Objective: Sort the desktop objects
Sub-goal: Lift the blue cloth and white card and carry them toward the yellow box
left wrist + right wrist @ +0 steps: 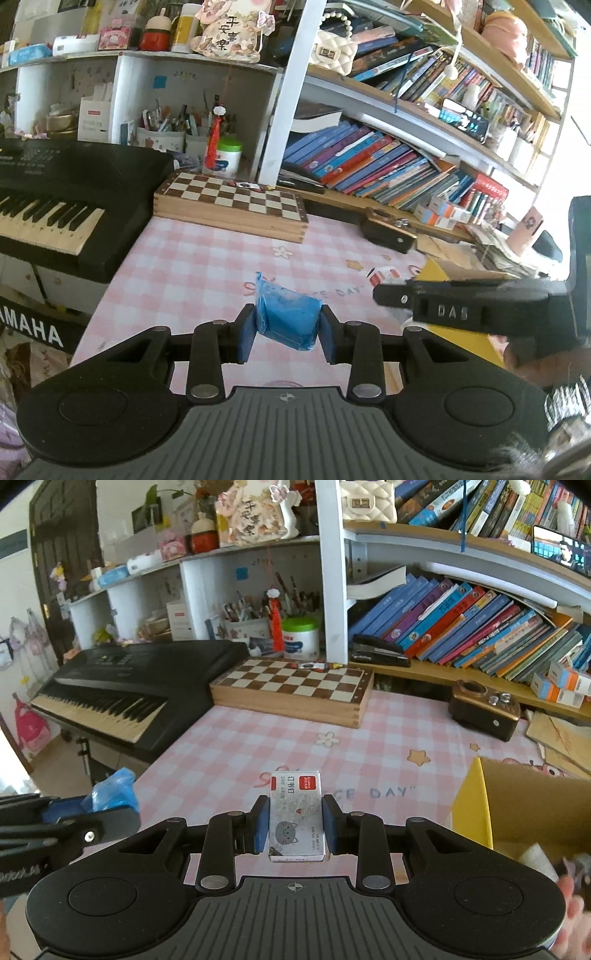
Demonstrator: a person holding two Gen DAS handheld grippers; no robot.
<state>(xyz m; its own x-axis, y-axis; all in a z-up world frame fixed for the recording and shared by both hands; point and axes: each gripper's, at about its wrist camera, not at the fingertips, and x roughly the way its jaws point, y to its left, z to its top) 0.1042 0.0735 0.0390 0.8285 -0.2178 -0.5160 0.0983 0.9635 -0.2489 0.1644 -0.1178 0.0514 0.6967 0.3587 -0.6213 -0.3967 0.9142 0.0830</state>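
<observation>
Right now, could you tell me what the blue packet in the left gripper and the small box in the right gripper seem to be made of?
Blue packet: looks like thin soft plastic film, slightly glossy; it crumples and folds between the left gripper pads. Small box: seems to be printed cardboard with a smooth finish; flat faces, crisp edges, held square in the right gripper.

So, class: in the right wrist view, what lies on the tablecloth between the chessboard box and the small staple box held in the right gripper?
Only bare pink checked tablecloth lies between the chessboard box and the staple box; the right wrist view shows it.
</observation>
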